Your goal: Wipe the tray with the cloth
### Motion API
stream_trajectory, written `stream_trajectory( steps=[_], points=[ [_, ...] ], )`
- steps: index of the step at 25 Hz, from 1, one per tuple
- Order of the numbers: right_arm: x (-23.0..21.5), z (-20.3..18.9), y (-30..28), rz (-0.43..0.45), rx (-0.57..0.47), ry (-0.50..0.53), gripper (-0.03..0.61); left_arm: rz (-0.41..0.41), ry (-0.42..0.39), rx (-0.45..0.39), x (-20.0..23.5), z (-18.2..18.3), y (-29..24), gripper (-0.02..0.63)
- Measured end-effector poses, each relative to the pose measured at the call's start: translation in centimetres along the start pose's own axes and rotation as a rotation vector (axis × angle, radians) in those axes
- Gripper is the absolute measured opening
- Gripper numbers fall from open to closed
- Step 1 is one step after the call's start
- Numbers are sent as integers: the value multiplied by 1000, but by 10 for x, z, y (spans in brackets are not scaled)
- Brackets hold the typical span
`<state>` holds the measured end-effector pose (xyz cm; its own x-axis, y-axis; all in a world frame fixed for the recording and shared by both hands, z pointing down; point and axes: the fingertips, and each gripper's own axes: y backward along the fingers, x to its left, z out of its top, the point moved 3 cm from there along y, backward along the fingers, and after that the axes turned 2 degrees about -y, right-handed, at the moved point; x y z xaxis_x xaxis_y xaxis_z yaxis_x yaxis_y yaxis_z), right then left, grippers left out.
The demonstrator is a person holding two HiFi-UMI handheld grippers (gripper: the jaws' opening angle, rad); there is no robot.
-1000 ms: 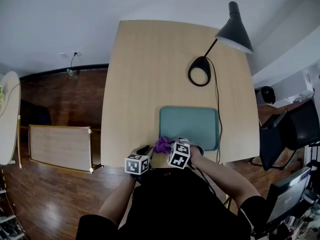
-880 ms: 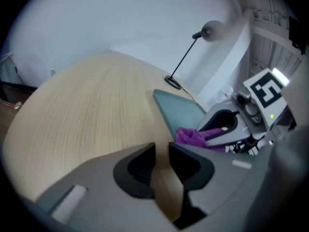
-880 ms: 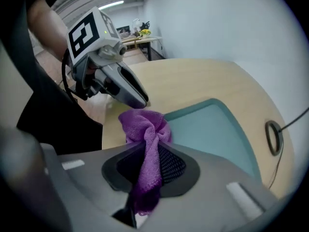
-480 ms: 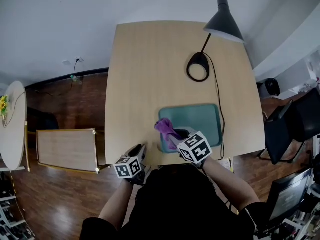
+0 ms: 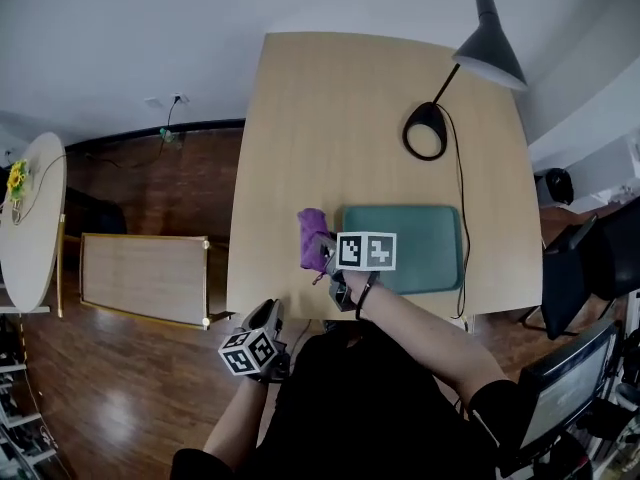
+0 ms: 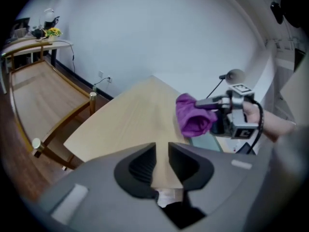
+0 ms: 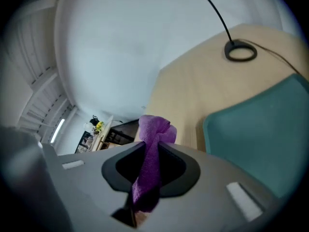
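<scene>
Tabletop (image 5: 330, 118): right gripper (image 7: 150, 158) jaws pinch cloth (image 7: 154, 129) beside tray (image 5: 420, 238); left gripper (image 6: 161, 153) jaws slightly apart.

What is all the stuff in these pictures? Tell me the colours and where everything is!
Table: one, light wood, middle of the room.
Tray: one, teal, on the near right part of the table.
Cloth: one, purple, held up just left of the tray.
Lamp: one, black, at the table's far right corner, with its cord running past the tray.
Round table: one, pale, far left.
Flowers: one bunch, yellow, on the round table.
Wooden frame: one, light wood, on the floor left of the table.
Chair: one, black, right of the table.
Right claw: one, grey, shut on the cloth.
Left claw: one, grey, off the table's near edge, jaws slightly apart, empty.
</scene>
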<state>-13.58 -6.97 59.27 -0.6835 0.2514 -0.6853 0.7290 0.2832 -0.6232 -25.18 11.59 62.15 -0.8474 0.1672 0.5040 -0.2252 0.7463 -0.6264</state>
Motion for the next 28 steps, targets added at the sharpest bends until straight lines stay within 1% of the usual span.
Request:
stream_trajectory(
  steps=[3,4,5,7,9,12,14,17,20,25,28],
  points=[
    [-34,-34,-49,-154,151,-19,74,10,11,-10,6,-2,18,104],
    [-44,-41,-58,-183,178,-15,77,13,11,-15,7,-3,23,104],
    [-50,-44,-62,-192,189,-11,84,16,11,-21,8,-4,27,104],
    [-49,-43,-58,-163,178,0,93,22,13,-37,10,-6,35,104],
    [-33,-38,-39,-100,139,31,123,33,21,-58,13,-6,43,104],
    [-6,-35,16,26,38,68,124,58,20,-93,11,-1,54,104],
    [0,-37,64,84,-41,92,112,42,-12,-114,-3,5,55,104],
    [-9,-38,139,103,-186,148,109,-33,-109,-139,-44,19,46,104],
    [-37,-62,219,83,-305,148,109,-106,-202,-165,-105,15,50,104],
    [-89,-125,346,18,-451,137,109,-234,-315,-282,-219,-23,97,104],
    [-103,-157,402,-20,-512,151,107,-305,-424,-286,-267,-52,130,104]
  ],
)
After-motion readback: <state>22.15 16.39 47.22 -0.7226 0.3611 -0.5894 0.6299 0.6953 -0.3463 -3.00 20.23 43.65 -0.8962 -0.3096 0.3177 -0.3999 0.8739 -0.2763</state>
